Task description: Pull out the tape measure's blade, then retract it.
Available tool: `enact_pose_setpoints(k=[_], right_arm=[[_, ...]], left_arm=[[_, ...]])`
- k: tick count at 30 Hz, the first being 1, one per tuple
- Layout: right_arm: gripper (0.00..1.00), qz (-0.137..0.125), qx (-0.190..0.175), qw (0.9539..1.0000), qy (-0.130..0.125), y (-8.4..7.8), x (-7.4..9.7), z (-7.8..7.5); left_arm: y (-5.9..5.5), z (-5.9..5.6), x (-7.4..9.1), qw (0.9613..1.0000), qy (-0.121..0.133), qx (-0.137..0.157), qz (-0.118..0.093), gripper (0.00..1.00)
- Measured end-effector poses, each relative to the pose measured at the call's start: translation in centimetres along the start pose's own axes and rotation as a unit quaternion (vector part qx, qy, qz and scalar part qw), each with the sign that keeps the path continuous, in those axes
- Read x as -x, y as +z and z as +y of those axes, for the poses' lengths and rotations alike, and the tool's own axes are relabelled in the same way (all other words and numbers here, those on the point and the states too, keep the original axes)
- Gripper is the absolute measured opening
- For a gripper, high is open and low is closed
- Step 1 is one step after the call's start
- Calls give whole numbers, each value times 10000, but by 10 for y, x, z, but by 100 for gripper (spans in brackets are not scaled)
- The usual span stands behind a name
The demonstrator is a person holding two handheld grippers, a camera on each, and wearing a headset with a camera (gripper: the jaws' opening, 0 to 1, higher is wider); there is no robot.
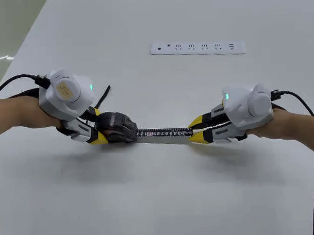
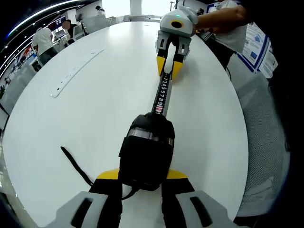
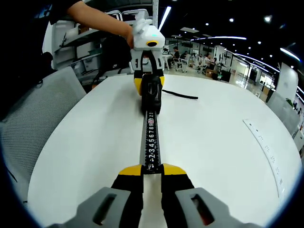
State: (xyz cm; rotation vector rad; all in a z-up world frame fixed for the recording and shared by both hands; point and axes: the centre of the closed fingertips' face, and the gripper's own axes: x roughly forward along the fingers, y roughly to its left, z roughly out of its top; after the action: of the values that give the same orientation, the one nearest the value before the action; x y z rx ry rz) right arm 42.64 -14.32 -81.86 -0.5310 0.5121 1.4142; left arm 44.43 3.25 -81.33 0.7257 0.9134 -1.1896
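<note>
Tape measure [image 1: 116, 127], black rounded case, numbered blade [image 1: 162, 133] partly out

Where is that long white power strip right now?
In the head view, the power strip lies flat at the far side of the table, right of centre, well beyond the pulled-out blade.

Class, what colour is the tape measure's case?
The case is black; it shows best in the left gripper view.
</note>
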Motion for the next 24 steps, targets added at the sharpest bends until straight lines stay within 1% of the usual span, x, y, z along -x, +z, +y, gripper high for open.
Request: enact_pose_setpoints(k=[2,3,15,24], right_arm=[[11,3,-4,10000,-3,-1,2,0],[11,22,-42,10000,-20,-5,9,0],[11,44,-81,10000,-37,-12,22,-2],[11,81,-133,9999,-63,-21,33,-3]], left_arm=[[0,1,0,10000,-2,-17,-4,28],[0,1,0,10000,-30,-67,-6,28],[2,2,1,9999,-78,-107,-9,28],[3,1,2,9999,-88,-103,-3,28]])
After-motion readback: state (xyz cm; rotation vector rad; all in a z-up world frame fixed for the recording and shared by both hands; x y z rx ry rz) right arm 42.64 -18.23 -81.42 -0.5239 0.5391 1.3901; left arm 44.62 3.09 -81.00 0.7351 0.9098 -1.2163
